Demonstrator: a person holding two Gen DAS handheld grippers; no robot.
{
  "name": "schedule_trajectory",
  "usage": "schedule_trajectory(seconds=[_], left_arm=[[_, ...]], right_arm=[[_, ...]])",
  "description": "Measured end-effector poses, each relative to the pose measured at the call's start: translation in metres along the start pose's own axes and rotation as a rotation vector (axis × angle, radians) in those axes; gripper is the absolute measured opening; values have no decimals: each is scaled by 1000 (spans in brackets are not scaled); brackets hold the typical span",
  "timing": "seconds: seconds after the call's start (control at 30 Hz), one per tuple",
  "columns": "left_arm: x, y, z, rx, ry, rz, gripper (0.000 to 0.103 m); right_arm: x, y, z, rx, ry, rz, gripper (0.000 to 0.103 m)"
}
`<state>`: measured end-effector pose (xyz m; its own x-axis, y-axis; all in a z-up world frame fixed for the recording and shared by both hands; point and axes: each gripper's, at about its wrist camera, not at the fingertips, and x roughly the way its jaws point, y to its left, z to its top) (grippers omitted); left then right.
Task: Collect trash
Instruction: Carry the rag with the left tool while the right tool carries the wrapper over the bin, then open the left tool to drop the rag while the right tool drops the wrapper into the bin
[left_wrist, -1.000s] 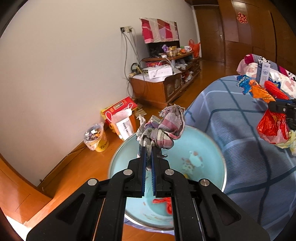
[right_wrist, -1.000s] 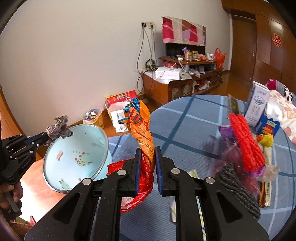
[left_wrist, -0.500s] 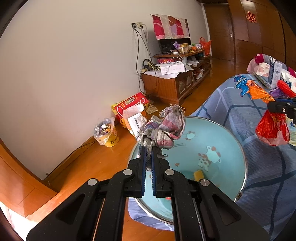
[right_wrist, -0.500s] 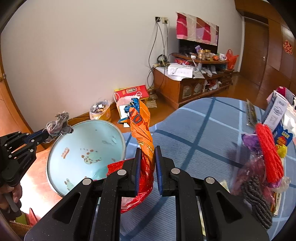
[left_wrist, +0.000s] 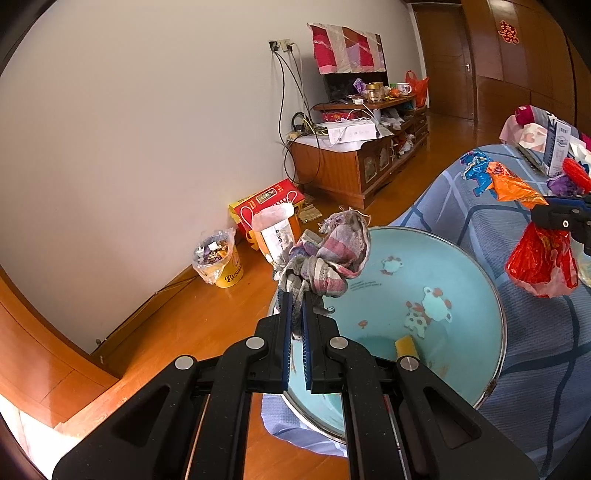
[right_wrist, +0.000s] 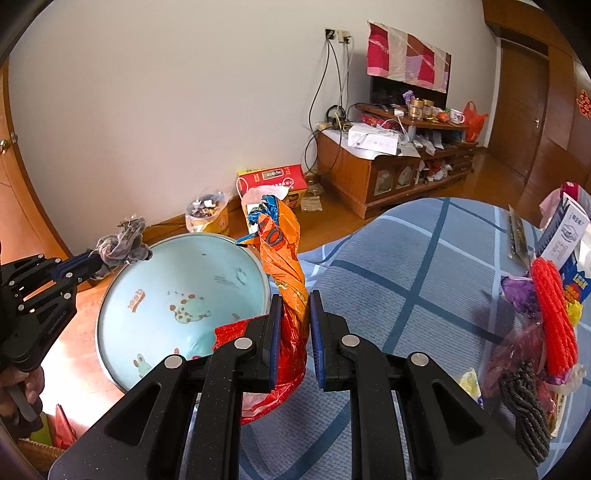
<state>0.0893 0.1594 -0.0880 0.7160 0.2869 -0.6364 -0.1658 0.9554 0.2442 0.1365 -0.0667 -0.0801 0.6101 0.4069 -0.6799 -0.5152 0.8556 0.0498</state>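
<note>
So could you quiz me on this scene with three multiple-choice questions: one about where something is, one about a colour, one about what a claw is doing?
1. Where is the checked rag?
A. Flat on the floor
B. In the left gripper, by the basin rim
C. On the TV cabinet

2. What colour is the basin's inside?
A. Light blue
B. Yellow
C. Black

3. What is the right gripper doing?
A. Hanging open with nothing in it
B. Resting inside the basin
C. Pinching an orange and red foil wrapper

Answers: 1 B, the rag bunches from its closed fingers beside the rim. 2 A, pale blue with cartoon prints. 3 C, the wrapper stands up between its pads.
</note>
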Motion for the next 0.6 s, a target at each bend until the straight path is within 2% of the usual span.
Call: schedule_trajectory(seconds=[0.47, 0.57, 0.6], left_arm=[[5, 1, 0, -18, 11, -3, 5], [4, 1, 0, -22, 11, -16, 10], [4, 1, 0, -23, 11, -20, 11]], right_arm=[[5, 14, 4, -32, 9, 27, 16], [6, 19, 3, -44, 15, 53, 16], [6, 20, 3, -47, 13, 62, 21]])
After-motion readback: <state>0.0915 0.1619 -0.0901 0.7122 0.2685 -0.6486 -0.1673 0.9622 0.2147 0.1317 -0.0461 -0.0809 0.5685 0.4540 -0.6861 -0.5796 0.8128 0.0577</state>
